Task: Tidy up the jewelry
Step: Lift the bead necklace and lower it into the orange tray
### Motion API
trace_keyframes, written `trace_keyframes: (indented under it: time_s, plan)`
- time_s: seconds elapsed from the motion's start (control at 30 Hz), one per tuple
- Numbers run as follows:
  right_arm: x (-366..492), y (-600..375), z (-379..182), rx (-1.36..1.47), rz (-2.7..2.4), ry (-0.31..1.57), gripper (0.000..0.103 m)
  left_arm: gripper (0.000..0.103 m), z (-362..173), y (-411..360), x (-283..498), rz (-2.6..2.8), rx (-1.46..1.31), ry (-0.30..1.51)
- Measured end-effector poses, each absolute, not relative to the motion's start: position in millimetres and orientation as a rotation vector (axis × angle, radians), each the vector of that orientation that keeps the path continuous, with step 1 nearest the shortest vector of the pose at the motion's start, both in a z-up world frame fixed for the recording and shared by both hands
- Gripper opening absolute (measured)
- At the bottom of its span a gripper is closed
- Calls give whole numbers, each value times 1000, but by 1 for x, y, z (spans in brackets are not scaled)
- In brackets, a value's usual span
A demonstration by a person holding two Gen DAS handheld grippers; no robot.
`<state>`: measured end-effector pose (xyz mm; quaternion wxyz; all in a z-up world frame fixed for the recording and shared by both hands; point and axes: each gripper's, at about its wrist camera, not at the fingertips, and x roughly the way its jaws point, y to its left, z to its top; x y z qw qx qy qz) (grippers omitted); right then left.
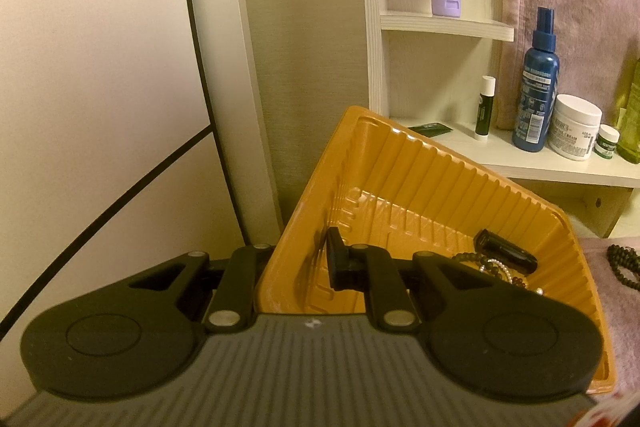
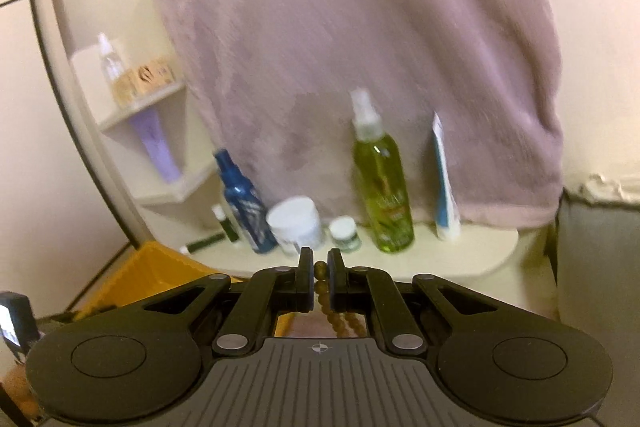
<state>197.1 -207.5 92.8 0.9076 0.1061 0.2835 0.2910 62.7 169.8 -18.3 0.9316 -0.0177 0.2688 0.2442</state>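
1. The left gripper [image 1: 298, 267] has its jaws clenched on the near wall of the orange tray [image 1: 440, 163], which it holds tilted up on one corner beside the shelf [image 1: 540, 167].
2. Some jewelry already lies in the tray's low corner: a beaded bracelet [image 1: 486, 263] against a small black tube [image 1: 506, 250].
3. The right gripper [image 2: 320, 281] grips a string of brown beads [image 2: 322, 287], which hangs down between its jaws, above and to the right of the tray's rim.
4. Step in hand, as I judge it: carrying the brown beads to the tray.
5. The next move calls for swinging the beads over the tray's open mouth, lowering them and releasing the jaws.
6. More dark beads [image 1: 624, 267] lie on the pink cloth [image 1: 608, 307] beside the tray, not yet gathered.
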Motion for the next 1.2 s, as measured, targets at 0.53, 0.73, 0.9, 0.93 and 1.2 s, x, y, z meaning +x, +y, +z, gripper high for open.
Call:
trace_keyframes:
  time_s: [0.53,0.73,0.9,0.93,1.2]
  plan:
    - [194,-143,150,280,820,469,7,14,-18,170,61,499,-43,548]
    - [196,-98,136,271,895,502,7,13,-16,169,60,497,-46,546]
    - [201,-68,106,230,902,584,7,13,-15,169,59,494,-48,542]
    - [201,-62,99,223,902,604,7,13,-15,169,58,494,-49,542]
    - [200,-39,45,181,905,734,7,13,-15,170,58,493,-51,542]
